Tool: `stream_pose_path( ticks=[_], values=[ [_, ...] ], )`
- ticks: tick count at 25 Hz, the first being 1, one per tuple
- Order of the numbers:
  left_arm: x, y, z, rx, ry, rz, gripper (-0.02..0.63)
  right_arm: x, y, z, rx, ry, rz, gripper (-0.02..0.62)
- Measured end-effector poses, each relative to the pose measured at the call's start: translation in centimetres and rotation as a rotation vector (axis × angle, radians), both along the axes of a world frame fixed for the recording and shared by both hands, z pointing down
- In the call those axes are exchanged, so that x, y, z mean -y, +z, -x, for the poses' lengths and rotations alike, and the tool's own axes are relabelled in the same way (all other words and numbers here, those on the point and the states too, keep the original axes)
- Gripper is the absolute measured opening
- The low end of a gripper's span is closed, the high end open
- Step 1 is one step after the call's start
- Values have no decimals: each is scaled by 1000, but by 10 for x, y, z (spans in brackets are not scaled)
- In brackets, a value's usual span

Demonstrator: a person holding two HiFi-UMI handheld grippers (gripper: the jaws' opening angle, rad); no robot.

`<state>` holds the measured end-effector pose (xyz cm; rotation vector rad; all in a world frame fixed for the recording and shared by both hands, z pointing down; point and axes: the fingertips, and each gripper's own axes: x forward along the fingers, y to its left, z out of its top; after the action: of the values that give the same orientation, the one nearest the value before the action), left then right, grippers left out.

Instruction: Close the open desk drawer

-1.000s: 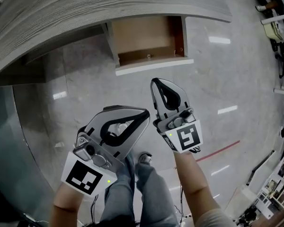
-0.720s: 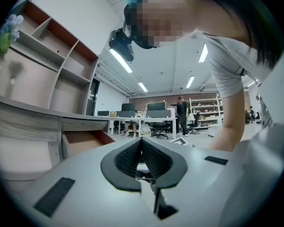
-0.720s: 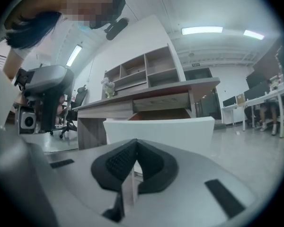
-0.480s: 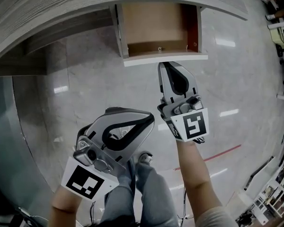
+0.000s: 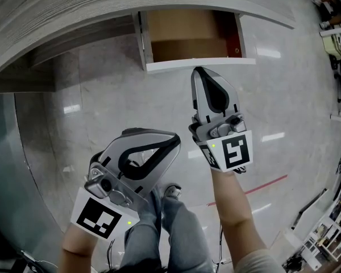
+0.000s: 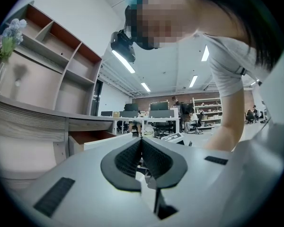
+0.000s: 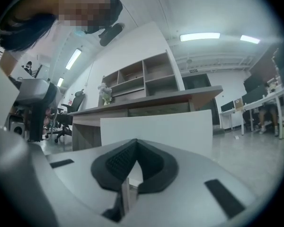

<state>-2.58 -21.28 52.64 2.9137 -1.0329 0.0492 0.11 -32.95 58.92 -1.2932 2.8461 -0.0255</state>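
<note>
The open desk drawer (image 5: pixel 187 36) juts from under the grey wood-grain desk (image 5: pixel 74 10), showing a brown inside and a white front panel (image 5: pixel 200 65). My right gripper (image 5: pixel 198 70) is shut, its tip against that white front. In the right gripper view the white front (image 7: pixel 156 126) fills the space just past the shut right gripper (image 7: pixel 135 142). My left gripper (image 5: pixel 175 136) hangs lower left, shut and empty, well short of the drawer. In the left gripper view the left gripper (image 6: pixel 142 139) is shut and the drawer (image 6: pixel 102 139) shows off to the left.
A polished grey floor (image 5: pixel 91 112) with a red line (image 5: pixel 256 186) lies below. The person's jeans-clad legs (image 5: pixel 165 232) stand under the grippers. A dark glass panel (image 5: pixel 5 169) is at the left. Wall shelves (image 7: pixel 142 77) rise behind the desk.
The drawer has slid further in under the desk, with less of its inside showing. My right gripper has moved forward with its tip on the white front. The left gripper has barely moved.
</note>
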Motion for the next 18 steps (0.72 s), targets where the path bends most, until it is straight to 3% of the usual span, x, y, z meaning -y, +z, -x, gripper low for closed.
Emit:
stream_pose_path(
  ticks=[18],
  values=[
    [1, -28, 5, -18, -5, -40, 11, 8, -8, 2, -31, 26, 67, 8]
  ],
)
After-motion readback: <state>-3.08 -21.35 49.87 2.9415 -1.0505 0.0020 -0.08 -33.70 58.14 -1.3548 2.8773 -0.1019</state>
